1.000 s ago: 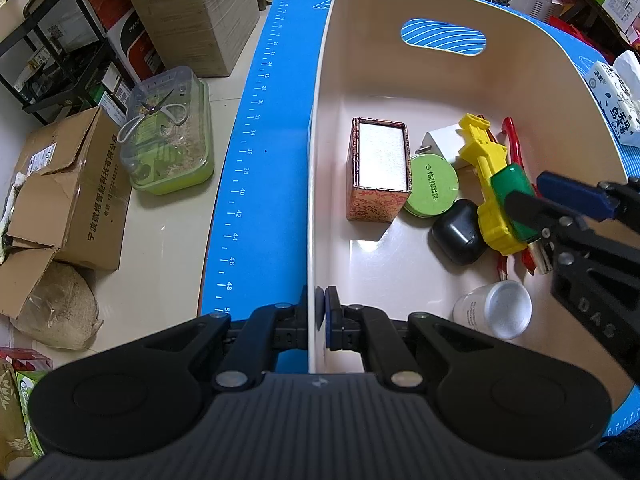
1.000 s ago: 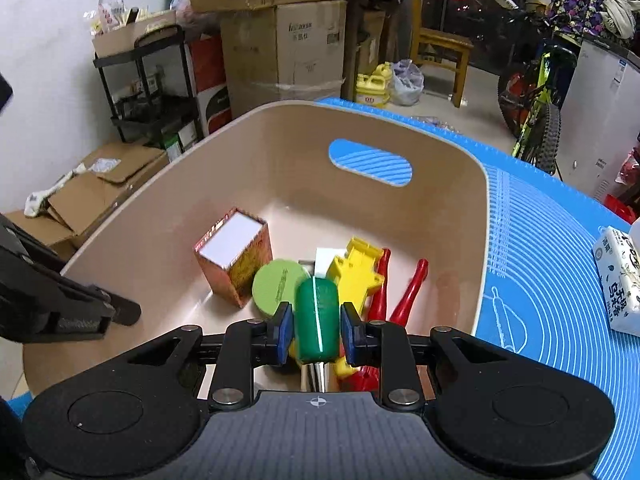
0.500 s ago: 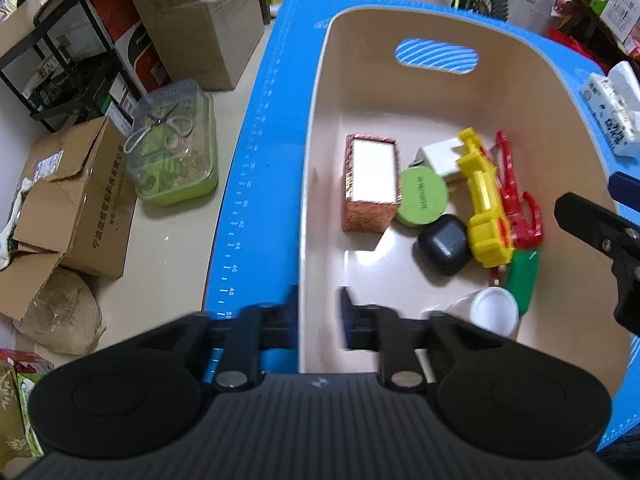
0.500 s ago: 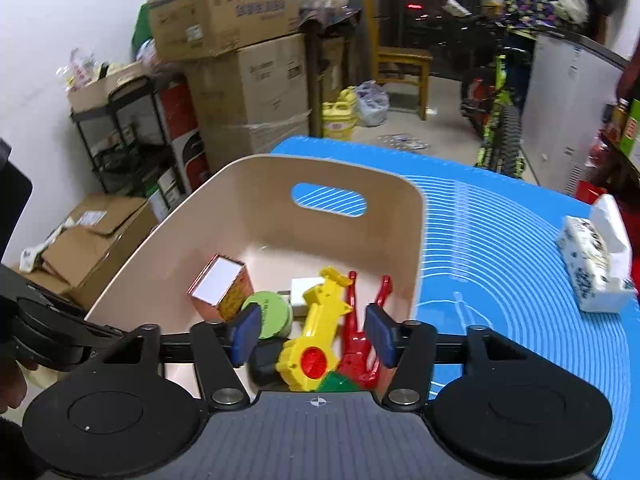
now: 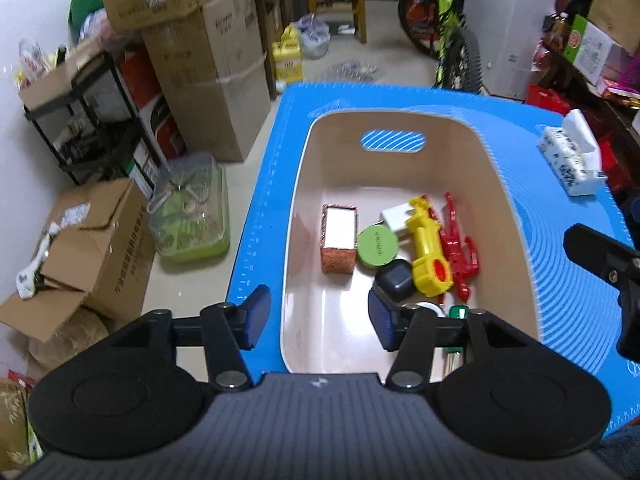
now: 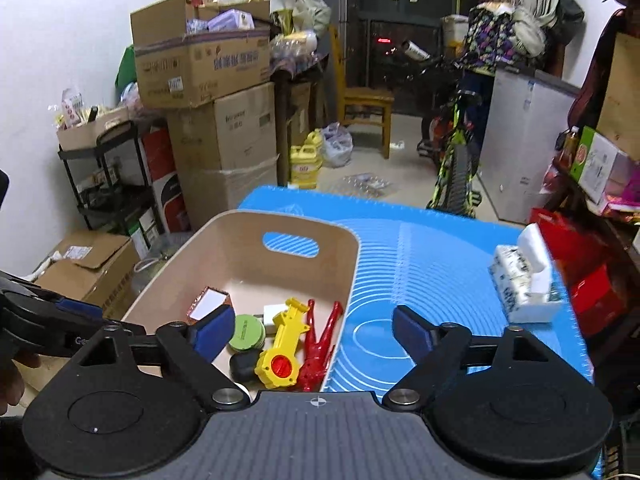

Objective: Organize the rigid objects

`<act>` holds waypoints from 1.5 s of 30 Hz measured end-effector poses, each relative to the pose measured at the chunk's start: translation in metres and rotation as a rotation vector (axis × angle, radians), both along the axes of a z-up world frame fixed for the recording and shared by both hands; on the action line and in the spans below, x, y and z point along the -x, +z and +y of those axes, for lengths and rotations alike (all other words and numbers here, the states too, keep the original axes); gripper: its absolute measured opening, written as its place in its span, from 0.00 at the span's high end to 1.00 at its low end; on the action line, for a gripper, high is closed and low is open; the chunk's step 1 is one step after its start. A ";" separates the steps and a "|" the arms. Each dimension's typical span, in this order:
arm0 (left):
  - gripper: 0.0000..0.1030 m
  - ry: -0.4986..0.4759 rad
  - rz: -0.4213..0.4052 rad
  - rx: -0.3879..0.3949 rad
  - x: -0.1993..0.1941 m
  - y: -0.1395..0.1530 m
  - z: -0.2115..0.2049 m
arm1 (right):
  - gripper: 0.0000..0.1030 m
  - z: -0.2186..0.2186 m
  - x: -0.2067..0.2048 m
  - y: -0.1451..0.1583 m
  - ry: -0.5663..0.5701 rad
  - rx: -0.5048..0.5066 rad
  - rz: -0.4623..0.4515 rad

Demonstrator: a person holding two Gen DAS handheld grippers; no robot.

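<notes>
A beige bin [image 5: 400, 176] stands on the blue mat [image 5: 532, 168]. In it lie a patterned box [image 5: 338, 238], a green round tin [image 5: 377, 246], a white adapter [image 5: 396, 218], a yellow toy [image 5: 430, 256], a red toy [image 5: 460, 248], a black case [image 5: 394, 280] and a green-handled screwdriver [image 5: 458, 313]. My left gripper [image 5: 320, 318] hangs above the bin's near left wall. Its jaws are opening and nothing is between them. My right gripper [image 6: 312, 328] is above the bin's [image 6: 240, 248] near right corner. Its jaws are also opening wide and hold nothing.
A tissue pack [image 6: 524, 280] sits at the mat's right edge. On the floor to the left are cardboard boxes [image 5: 92, 240], a clear lidded container [image 5: 188, 216] and a black shelf [image 5: 96, 128]. A bicycle [image 6: 456, 152] and a wooden chair [image 6: 364, 100] stand beyond the table.
The right gripper let go of the green-handled screwdriver, which now lies in the bin. The left gripper let go of the bin's wall. Both opened, rose and drew back.
</notes>
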State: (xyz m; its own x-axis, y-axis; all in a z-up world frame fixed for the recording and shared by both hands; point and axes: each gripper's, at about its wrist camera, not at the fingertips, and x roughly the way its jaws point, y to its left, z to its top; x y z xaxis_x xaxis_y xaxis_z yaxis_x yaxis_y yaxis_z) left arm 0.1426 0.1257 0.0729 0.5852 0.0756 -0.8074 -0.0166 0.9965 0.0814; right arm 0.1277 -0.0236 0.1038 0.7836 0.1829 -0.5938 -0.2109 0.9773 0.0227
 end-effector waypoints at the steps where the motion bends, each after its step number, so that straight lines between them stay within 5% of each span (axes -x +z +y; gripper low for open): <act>1: 0.42 -0.001 -0.014 -0.003 0.006 0.006 -0.003 | 0.12 -0.002 0.006 0.006 -0.001 -0.002 -0.011; 18: 0.28 0.011 -0.149 0.048 0.098 0.041 -0.033 | 0.06 -0.051 0.117 0.039 -0.072 -0.042 -0.054; 38: 0.24 0.021 -0.244 0.007 0.169 0.004 -0.040 | 0.05 -0.073 0.188 -0.009 -0.092 -0.086 -0.020; 45: 0.24 -0.008 -0.220 -0.001 0.178 -0.016 -0.045 | 0.05 -0.072 0.201 -0.031 -0.109 -0.079 -0.008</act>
State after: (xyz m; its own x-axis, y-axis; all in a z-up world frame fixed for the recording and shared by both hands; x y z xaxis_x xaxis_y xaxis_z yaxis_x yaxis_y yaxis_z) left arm -0.0358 0.0803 0.0571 0.7479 0.0710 -0.6600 -0.0261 0.9966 0.0777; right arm -0.0728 -0.0958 0.0726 0.8059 0.1425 -0.5747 -0.1043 0.9896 0.0992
